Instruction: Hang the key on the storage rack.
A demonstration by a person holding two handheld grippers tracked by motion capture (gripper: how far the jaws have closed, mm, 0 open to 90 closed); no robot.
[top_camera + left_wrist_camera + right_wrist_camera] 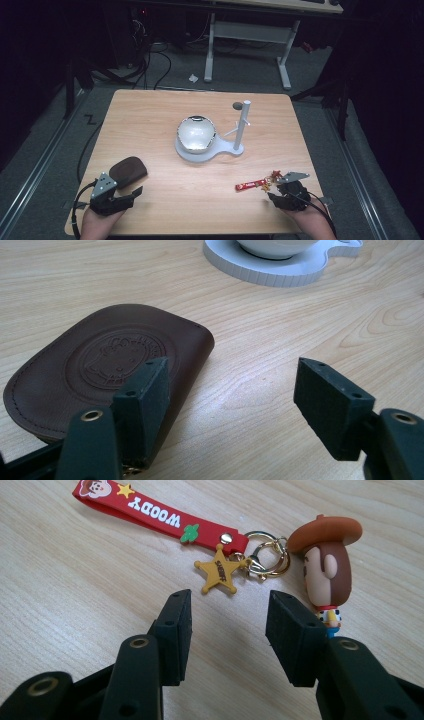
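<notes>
Right tool (pixel 227 622): jaws apart, nothing clamped, aimed at keychain (pixel 220 570) at 12 o'clock for pickup | Left tool (pixel 230 400): jaws apart, leather pouch (pixel 100 365) at 10 o'clock | tabletop (pixel 150 115).

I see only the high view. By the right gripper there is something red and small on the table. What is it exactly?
Observer: A keychain with a red strap that reads WOODY, a yellow star charm and a small cowboy figure.
Operator: Is the right gripper holding it?
Observer: No. In the right gripper view the right gripper is open with bare table between the jaws; the keychain lies just beyond the tips.
Operator: And the brown thing by the left gripper?
Observer: A brown leather pouch stamped with a round cartoon emblem.
Operator: Is it gripped?
Observer: No. The left gripper is open; one jaw stands in front of the pouch's edge, the other over bare wood.
</notes>
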